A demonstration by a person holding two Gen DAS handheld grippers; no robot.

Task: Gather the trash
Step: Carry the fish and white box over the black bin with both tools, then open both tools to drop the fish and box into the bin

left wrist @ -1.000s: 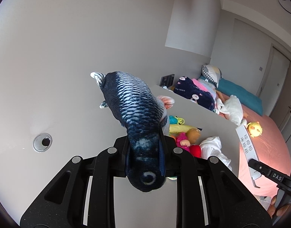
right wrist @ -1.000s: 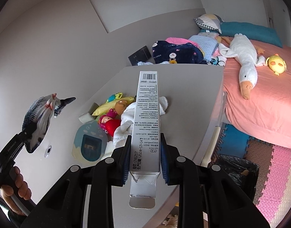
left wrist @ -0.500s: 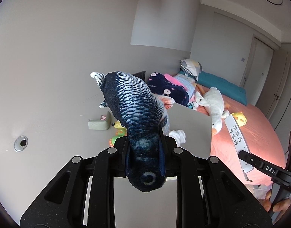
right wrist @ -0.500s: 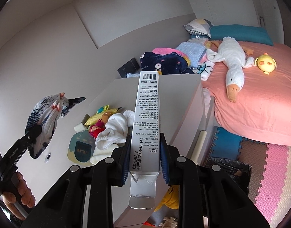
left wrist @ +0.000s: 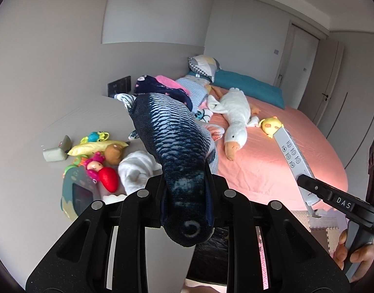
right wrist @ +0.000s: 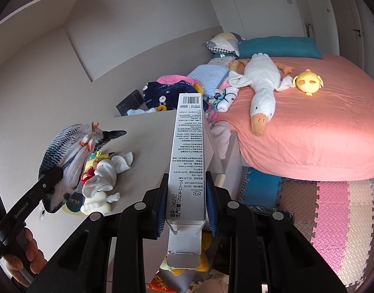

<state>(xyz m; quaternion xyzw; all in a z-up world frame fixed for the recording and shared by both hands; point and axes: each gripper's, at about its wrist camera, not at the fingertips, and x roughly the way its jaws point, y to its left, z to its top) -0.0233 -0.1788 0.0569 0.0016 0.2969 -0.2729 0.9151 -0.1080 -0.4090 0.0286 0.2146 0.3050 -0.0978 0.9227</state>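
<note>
Both hand-held grippers swing away from the pale grey desk top toward the coral-pink bed; the black plastic trash bag and pink-and-cream foam floor mats come into view below

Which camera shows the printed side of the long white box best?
The right wrist view: the box, clamped in the right gripper, shows its barcode and text. The left wrist view shows only its other side, with icons.

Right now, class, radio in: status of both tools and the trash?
Left tool shut on plush fish. Right tool shut on torn white carton. Both held above the desk; nothing blocking.
</note>
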